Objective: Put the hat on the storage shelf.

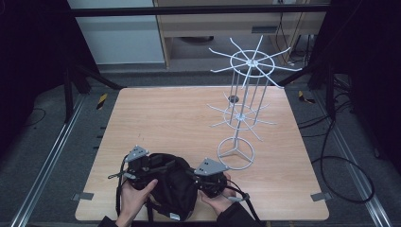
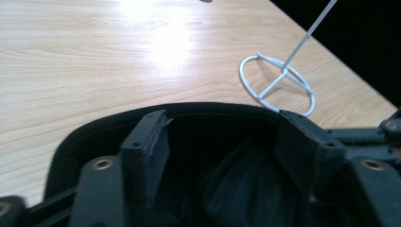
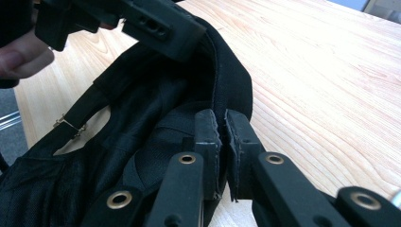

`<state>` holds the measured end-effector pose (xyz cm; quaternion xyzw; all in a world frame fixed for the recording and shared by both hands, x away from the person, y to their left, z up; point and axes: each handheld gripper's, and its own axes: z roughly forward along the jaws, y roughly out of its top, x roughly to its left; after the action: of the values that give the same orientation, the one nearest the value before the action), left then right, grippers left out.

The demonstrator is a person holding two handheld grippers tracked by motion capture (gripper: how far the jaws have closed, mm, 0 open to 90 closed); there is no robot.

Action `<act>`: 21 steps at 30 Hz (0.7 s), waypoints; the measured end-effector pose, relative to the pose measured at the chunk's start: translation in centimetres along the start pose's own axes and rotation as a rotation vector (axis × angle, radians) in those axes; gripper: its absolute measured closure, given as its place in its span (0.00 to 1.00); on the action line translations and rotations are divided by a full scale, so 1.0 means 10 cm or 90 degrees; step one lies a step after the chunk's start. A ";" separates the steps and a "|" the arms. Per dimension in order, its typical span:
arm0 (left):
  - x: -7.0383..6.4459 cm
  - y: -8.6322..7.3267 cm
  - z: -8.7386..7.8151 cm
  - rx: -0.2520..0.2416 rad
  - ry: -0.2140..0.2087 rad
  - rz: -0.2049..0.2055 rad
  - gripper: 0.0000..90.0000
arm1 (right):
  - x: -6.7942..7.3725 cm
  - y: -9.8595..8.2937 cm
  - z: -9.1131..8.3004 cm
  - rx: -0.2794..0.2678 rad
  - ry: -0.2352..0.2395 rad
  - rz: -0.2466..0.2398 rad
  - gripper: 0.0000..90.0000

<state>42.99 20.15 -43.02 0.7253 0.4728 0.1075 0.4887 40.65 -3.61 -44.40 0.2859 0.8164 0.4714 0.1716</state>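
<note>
A black fabric bag (image 1: 172, 191) lies at the near edge of the wooden table (image 1: 179, 118), between the person's two hands. In the right gripper view my right gripper (image 3: 222, 125) is shut on the bag's padded rim (image 3: 231, 80), with the fabric edge running between the two jaws. My left gripper (image 2: 222, 120) stands open, its jaws spread wide just inside the bag's curved rim (image 2: 208, 108), and nothing is pinched between them. From above, the left gripper (image 1: 152, 165) sits at the bag's left side and the right gripper (image 1: 193, 177) at its right.
A tall white wire display rack (image 1: 243, 85) with two tiers of radiating hooks stands on the right half of the table. Its ring base (image 2: 276, 85) is close beyond the bag. Bare wood stretches across the left and far parts.
</note>
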 end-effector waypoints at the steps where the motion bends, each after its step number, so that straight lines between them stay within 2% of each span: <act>1: -0.01 0.00 0.02 0.001 -0.008 -0.008 0.35 | 0.01 0.00 0.01 0.000 0.004 -0.003 0.94; 7: -0.06 -0.02 0.04 0.005 -0.001 -0.013 0.32 | 0.03 -0.01 0.02 0.000 0.014 -0.011 0.94; 12: -0.04 -0.04 0.10 0.020 0.015 -0.032 0.31 | 0.08 -0.03 0.07 0.014 0.036 -0.022 0.94; 14: -0.05 -0.05 0.13 0.026 0.022 -0.032 0.31 | 0.11 -0.04 0.10 0.020 0.042 -0.028 0.94; 21: -0.05 -0.09 0.18 0.034 0.045 -0.038 0.38 | 0.14 -0.06 0.13 0.033 0.053 -0.035 0.94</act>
<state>43.27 18.78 -44.51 0.7196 0.5139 0.1060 0.4548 40.14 -2.10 -45.55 0.2478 0.8423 0.4568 0.1433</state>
